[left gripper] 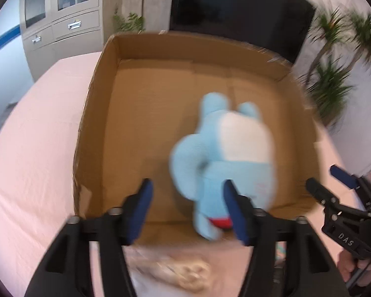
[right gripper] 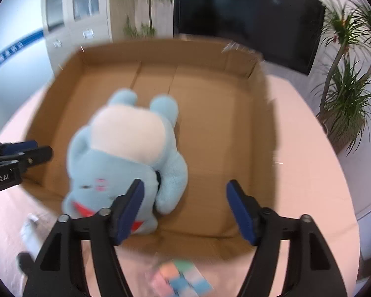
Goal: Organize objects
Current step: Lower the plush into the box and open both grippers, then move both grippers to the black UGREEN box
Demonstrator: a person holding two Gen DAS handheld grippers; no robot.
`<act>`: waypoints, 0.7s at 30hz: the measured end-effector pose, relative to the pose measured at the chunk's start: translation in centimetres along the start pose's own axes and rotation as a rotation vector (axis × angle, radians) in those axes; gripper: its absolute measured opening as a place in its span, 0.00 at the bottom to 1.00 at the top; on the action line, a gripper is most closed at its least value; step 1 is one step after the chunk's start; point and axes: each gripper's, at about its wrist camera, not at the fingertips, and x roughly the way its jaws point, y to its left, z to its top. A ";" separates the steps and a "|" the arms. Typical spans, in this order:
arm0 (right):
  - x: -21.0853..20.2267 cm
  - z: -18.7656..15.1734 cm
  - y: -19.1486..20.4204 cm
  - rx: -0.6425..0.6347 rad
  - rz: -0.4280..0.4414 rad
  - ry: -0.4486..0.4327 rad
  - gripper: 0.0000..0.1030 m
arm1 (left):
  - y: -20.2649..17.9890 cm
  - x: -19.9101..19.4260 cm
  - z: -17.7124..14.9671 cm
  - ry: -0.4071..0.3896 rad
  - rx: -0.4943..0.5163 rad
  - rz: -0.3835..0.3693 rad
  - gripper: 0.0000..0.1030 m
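Observation:
A light blue plush toy with a white belly lies inside an open cardboard box on a pink table. My left gripper is open above the box's near edge, its right finger beside the toy's head. The right gripper shows at the right, open. In the right wrist view the toy lies in the left half of the box. My right gripper is open and empty, its left finger next to the toy. The left gripper shows at the left.
A bag of tan snacks lies on the pink table in front of the box. A pastel coloured packet lies under my right gripper. A cabinet, a dark screen and plants stand behind.

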 end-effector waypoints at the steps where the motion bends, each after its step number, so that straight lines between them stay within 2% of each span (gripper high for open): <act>1: -1.3 -0.5 -0.6 0.011 0.015 -0.012 0.75 | -0.5 -1.0 -0.5 -0.013 0.002 -0.032 0.73; 6: -6.4 -4.8 -4.7 0.090 0.087 -0.030 0.78 | -4.5 -4.9 -4.5 -0.044 0.036 -0.153 0.82; 10: -8.0 -9.2 -6.0 0.113 0.111 -0.037 0.79 | -7.0 -5.4 -9.3 -0.063 0.046 -0.194 0.83; 12: -8.5 -11.7 -5.7 0.099 0.096 -0.070 0.79 | -8.3 -5.7 -12.2 -0.102 0.077 -0.180 0.83; 14: -8.9 -14.4 -4.5 0.077 0.079 -0.124 0.81 | -9.9 -6.1 -15.2 -0.173 0.143 -0.107 0.85; 16: -8.8 -16.9 -3.8 0.072 0.068 -0.132 0.94 | -11.6 -5.9 -18.0 -0.256 0.222 0.017 1.00; 17: -8.7 -18.1 -3.6 0.092 0.059 -0.141 0.99 | -12.0 -5.6 -18.8 -0.274 0.240 0.048 1.00; 19: -8.8 -19.7 -3.7 0.127 0.037 -0.158 0.99 | -12.1 -4.5 -19.9 -0.248 0.232 0.064 0.99; 20: -8.6 -20.1 -3.9 0.132 0.052 -0.147 0.99 | -11.9 -3.8 -20.0 -0.215 0.219 0.041 0.99; 21: -8.2 -20.4 -4.3 0.136 0.116 -0.124 0.99 | -11.5 -3.0 -19.9 -0.161 0.202 -0.007 0.99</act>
